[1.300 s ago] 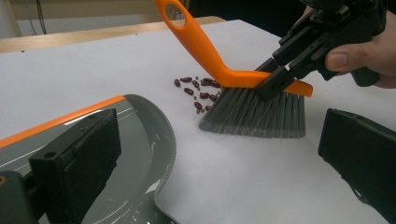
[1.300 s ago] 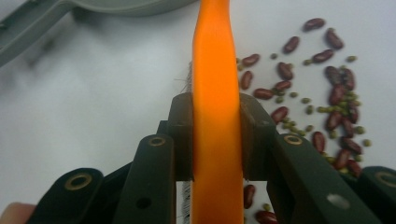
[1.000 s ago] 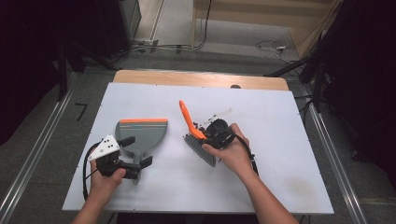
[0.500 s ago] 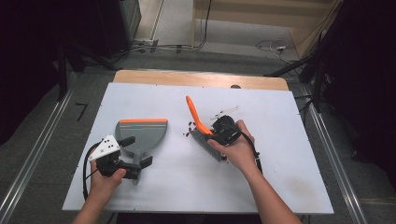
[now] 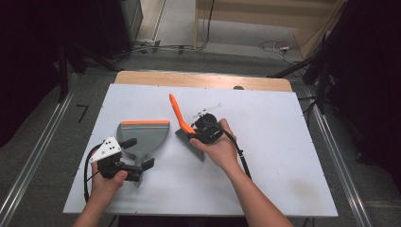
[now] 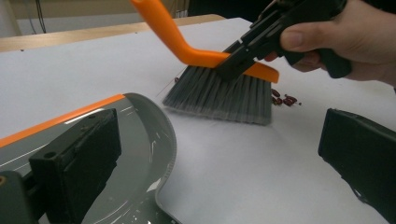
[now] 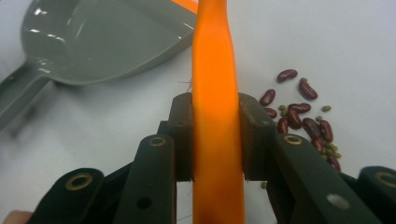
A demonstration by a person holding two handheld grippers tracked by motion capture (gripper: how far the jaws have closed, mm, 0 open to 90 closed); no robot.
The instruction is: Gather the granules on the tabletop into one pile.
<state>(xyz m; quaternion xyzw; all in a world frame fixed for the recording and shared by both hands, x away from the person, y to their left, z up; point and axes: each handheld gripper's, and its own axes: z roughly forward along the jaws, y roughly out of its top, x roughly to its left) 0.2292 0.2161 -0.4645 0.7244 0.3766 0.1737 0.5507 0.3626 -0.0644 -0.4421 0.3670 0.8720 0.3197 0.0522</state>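
A grey dustpan (image 5: 142, 135) with an orange lip lies on the white table, its handle toward me. My left gripper (image 5: 138, 153) is open at that handle, with its jaws wide apart on either side; the left gripper view (image 6: 219, 154) has the pan (image 6: 135, 140) under its left jaw. My right gripper (image 5: 201, 132) is shut on the orange handle (image 7: 215, 56) of a hand brush (image 5: 176, 111). Its grey bristles (image 6: 219, 95) rest on the table just right of the pan. Several red and green beans (image 7: 303, 116) lie behind the bristles.
The white board (image 5: 283, 142) covers a wooden table with dark floor and cables around it. Metal rails run along both sides. The right half of the board is bare.
The brush swung a little right, then came back left and now stands closer to the dustpan's mouth. The left hand and dustpan have not moved.
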